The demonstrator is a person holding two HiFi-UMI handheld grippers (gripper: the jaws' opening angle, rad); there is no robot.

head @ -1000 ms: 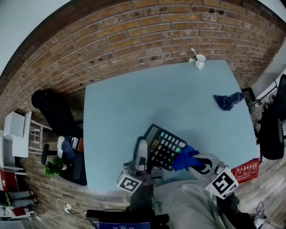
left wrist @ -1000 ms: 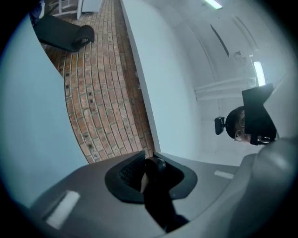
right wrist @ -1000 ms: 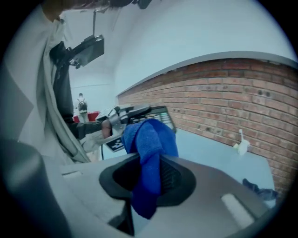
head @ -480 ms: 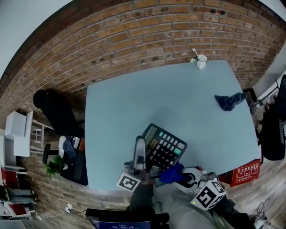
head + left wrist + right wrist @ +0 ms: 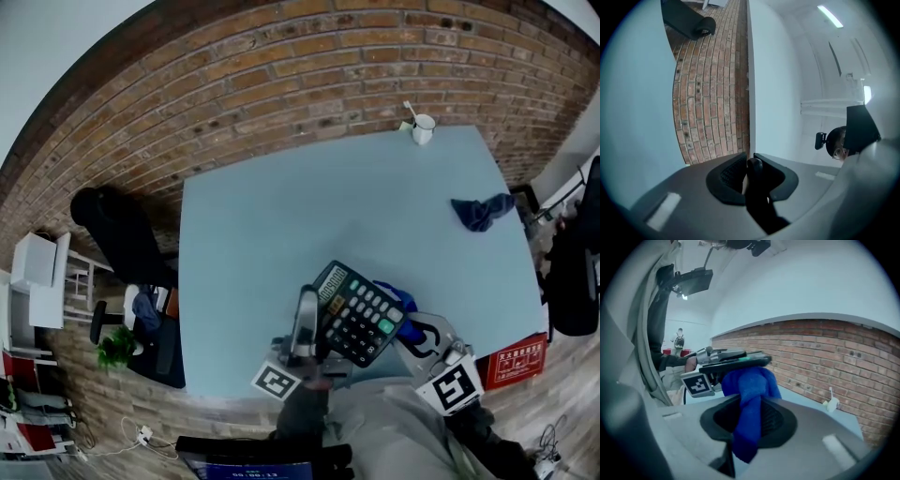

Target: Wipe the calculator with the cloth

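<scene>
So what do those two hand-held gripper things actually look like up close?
Both look like grey plastic tools. The left gripper and right gripper each end in two broad grey jaws lined with dark ribbed pads. At the back of each, in the head view, sits a white cube printed with black square markers. The person wears a light grey top.

Right tool [image 5: 749,420] clamps blue cloth [image 5: 751,380], bunched top pressed against underside of calculator [image 5: 740,363], seen edge-on above pale desk [image 5: 797,392]. Marker cube [image 5: 697,384] below calculator's left end. White cup [image 5: 830,404] near brick wall [image 5: 825,352].
</scene>
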